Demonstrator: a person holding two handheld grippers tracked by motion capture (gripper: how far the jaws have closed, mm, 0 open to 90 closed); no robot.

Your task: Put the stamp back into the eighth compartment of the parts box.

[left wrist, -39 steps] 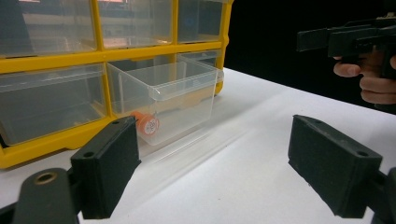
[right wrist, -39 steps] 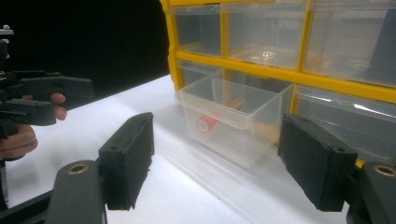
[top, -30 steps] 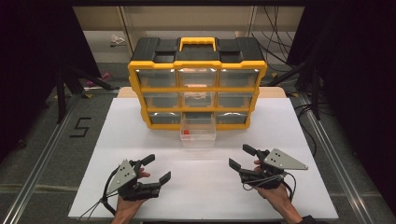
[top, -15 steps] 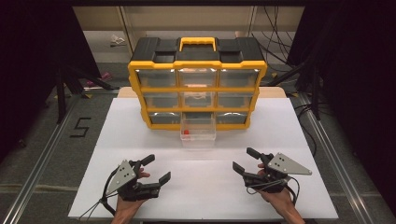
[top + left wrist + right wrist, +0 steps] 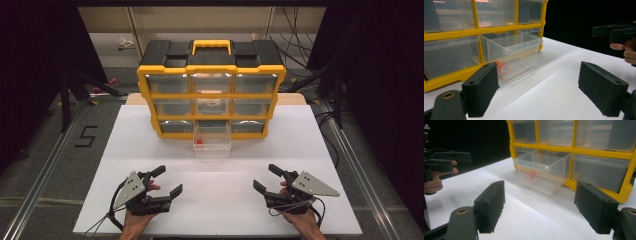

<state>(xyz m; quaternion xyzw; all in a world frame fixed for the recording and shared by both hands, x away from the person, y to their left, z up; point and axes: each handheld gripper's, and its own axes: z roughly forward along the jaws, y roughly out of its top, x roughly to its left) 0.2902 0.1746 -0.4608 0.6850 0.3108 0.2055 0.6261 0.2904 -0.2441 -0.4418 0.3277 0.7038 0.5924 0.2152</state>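
Observation:
A yellow and black drawer cabinet (image 5: 212,90) stands at the back of the white table (image 5: 220,200). Its bottom middle clear drawer (image 5: 212,141) is pulled out toward me. A small red cylinder (image 5: 199,142) lies inside that drawer (image 5: 511,53), seen as the red cylinder (image 5: 502,67) through the clear wall, and again in the drawer (image 5: 544,170) as the cylinder (image 5: 530,175). My left gripper (image 5: 166,182) rests open near the table's front left, holding nothing. My right gripper (image 5: 267,179) is open at the front right, holding nothing.
The cabinet (image 5: 474,32) has several other clear drawers, all pushed in. Dark floor and cables surround the table. The other hand's gripper (image 5: 619,31) appears at the right edge of the left gripper view, and the left hand's gripper (image 5: 439,161) at the left edge of the right one.
My right gripper has drawn back toward the front edge of the table and a little to the right. The left gripper has hardly moved.

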